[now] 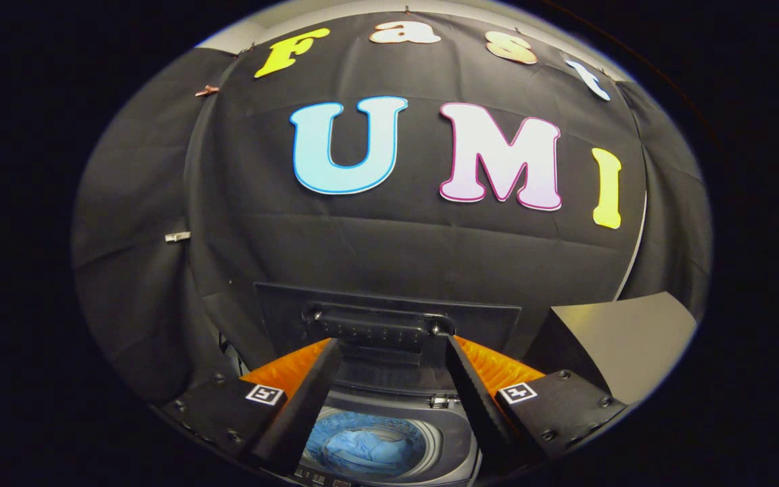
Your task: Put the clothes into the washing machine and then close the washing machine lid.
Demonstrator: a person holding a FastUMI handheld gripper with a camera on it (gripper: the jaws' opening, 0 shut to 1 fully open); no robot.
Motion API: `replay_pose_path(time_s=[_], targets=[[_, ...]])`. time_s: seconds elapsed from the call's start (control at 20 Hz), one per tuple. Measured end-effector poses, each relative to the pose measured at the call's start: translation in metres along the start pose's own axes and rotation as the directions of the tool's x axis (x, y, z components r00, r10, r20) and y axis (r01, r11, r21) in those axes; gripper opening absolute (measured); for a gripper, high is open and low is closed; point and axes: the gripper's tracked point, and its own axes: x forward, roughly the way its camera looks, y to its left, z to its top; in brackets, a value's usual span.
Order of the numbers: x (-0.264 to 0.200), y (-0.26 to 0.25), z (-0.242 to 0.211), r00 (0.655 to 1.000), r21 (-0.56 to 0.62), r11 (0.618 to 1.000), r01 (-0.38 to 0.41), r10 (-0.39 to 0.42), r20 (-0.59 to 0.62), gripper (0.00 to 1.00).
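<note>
Gripper view looks down over a small top-loading washing machine (454, 433) standing against the booth's black cloth wall (389, 250). The gripper (389, 348) is spread wide, with nothing held between its fingers; both fingertips reach up to the dark handle bar (376, 328) on the raised lid (389, 304), one near each end of the bar, though whether they actually touch it cannot be told. The lid stands upright behind the drum opening, its underside facing the camera, so the machine is open. Blue clothes (366, 446) lie bunched inside the round drum (430, 439), seen in the gap between the two fingers and below them; the fabric sits within the drum's rim and nothing hangs over the edge. A small metal latch piece (438, 401) shows on the machine's top panel just behind the drum opening. A row of small controls runs along the machine's near edge, too small to make out. To the right of the machine, beyond the right finger, a pale angled panel (633, 338) rises beside the wall.
</note>
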Motion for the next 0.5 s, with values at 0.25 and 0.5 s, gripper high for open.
replay_pose_path(time_s=[0.25,0.5], targets=[[0.037,0.0,0.012,1.0,0.089,0.996,-0.004,0.002,0.024,0.99],[0.075,-0.001,0.022,1.0,0.053,0.999,0.003,-0.003,0.002,0.99]])
